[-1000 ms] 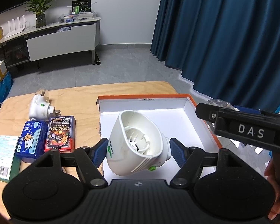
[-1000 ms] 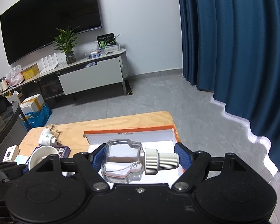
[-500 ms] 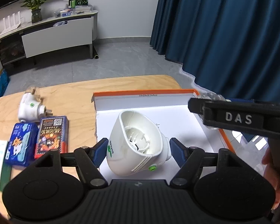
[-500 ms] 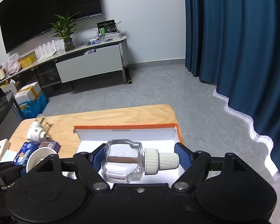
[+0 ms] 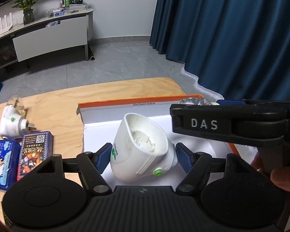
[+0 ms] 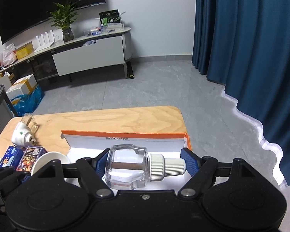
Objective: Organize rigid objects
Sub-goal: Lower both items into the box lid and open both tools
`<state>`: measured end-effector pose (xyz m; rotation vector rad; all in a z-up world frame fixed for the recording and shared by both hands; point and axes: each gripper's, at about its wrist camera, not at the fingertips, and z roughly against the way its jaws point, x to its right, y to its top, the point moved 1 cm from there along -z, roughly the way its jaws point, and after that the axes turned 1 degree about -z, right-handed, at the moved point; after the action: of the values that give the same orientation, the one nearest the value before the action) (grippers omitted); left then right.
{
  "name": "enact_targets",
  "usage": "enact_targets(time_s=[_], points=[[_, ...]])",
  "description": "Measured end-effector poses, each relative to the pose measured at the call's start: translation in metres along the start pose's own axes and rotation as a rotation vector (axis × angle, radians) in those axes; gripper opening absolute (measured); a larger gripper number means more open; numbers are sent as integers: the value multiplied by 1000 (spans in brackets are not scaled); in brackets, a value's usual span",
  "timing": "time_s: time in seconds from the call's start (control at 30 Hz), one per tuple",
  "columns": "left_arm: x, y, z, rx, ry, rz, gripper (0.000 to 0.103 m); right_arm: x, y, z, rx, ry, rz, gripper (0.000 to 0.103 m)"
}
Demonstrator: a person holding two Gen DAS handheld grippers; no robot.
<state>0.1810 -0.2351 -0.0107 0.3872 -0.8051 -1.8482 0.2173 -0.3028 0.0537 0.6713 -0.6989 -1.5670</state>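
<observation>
Held both loads above the orange-rimmed box (image 5: 137,100) with nothing yet set down inside; white floor of the box showed bare wherever visible. Pinched the white plug-in heater shell (image 5: 143,147) between the blue pads of the left gripper (image 5: 143,154), open mouth tilted up. Clamped the clear bottle (image 6: 125,167) lengthwise in the right gripper (image 6: 143,164), base against one pad and white ribbed cap (image 6: 166,166) against the other. Left on the wooden table (image 5: 106,90), beside the box: a second white heater with its bottle (image 5: 13,119), a blue pack (image 5: 2,160), a dark card pack (image 5: 35,150); so barely begun, by this judgement. Ample room inside the low walls for both items, though the right gripper crossed close over the left one's side. Near wall of the box hidden by the grippers; table edge close behind the far wall.
</observation>
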Motion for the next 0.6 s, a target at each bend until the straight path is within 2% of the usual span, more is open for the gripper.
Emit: enact_targets(time_s=[0.1,0.17,0.33,0.43,0.53,0.6], points=[[1,0,-9,-14,-10,5,72,-2,1,-9,-17,4,-1,93],[1,2,-12,-7,-12,-2,65,-3,2,-15,-28,-1,11,93],[3,7,-16,4,-46,8,65,-1,3,-23,-28,-25,10,93],[2,5,-14,0,-68,15,73,6,4,-17,-19,-18,-11,94],[-6,3,-7,9,-66,46,78,9,6,0,30,-20,-20,95],[-11,3,3,8,-65,60,86,8,8,14,63,-30,-11,95]])
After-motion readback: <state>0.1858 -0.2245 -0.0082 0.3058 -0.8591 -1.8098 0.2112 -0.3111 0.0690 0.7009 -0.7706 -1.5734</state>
